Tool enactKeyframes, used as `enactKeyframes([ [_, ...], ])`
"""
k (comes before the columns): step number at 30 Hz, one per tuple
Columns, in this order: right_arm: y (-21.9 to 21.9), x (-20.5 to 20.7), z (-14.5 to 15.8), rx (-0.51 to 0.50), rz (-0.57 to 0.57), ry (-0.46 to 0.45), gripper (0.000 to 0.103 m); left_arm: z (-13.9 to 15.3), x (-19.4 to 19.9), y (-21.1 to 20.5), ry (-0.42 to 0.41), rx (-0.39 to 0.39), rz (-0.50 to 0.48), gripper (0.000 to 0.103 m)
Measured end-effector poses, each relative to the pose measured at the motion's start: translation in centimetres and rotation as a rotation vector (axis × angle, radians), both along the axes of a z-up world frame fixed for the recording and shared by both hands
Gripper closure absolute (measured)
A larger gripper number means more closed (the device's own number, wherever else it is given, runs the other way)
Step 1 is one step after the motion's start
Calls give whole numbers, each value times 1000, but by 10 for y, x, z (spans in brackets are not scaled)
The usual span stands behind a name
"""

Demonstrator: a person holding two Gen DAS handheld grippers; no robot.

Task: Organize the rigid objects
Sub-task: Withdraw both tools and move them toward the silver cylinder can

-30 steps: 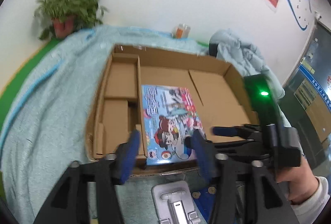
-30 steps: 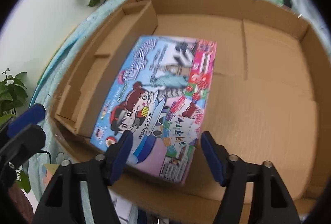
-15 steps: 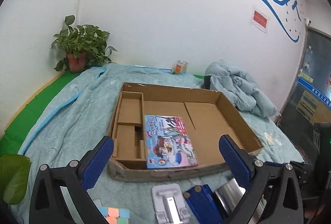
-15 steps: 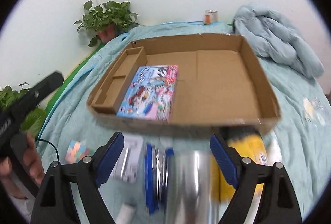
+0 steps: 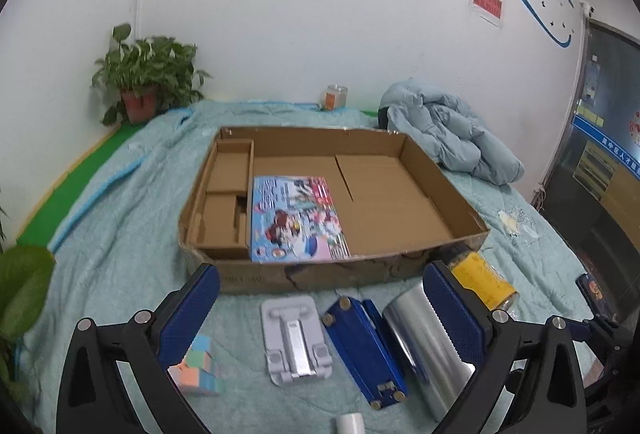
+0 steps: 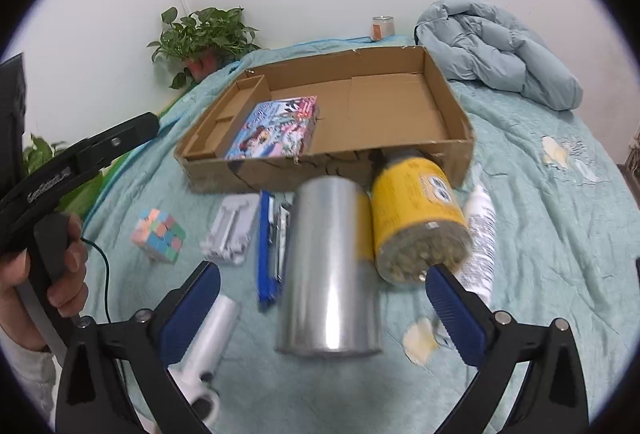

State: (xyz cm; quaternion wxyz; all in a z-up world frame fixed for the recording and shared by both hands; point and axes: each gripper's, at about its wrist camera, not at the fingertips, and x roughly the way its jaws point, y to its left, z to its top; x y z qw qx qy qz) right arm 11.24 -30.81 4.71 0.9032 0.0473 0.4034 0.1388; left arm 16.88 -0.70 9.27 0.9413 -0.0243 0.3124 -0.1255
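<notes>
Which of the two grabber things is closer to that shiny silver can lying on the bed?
Right. The right gripper hangs open directly over the silver can, which lies between its fingers. The left gripper is open off to the can's left, above the grey stand.

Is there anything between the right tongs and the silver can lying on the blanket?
Nothing visible. The silver can lies straight ahead of the open right tongs, with only bare blanket between. The yellow jar touches its right side.
</notes>
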Motion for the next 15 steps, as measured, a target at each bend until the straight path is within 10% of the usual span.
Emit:
enactKeyframes([
  [1, 0, -4, -1, -2, -3, -4, 1, -5, -1, -1, 15, -14, -1, 9],
  [2, -2, -6, -3, 1, -7, -8, 1, -10, -3, -2, 25, -24, -12, 36],
  [3, -3, -7, -4, 4, -9, -12, 2, -15, -2, -2, 42, -21, -28, 85],
  [4, -4, -9, -5, 6, -10, -20, 11, -21, 0, -9, 76, 16, -56, 103],
  [6, -4, -10, -7, -18, -8, -34, 38, -31, -2, -17, 82, 65, -68, 101],
  [8, -3, -8, -11, -34, 10, -32, 40, -36, -5, -20, 77, 49, -73, 87],
  [10, -1, -9, -12, -18, 49, -49, 24, -42, -1, -19, 104, 28, -58, 14],
  [11, 0, -10, -13, -25, 56, -60, 13, -42, 1, -14, 107, 0, -36, 3],
  [15, 7, -11, -16, -90, 63, -104, 0, -55, 17, -7, 174, -85, -6, 1],
])
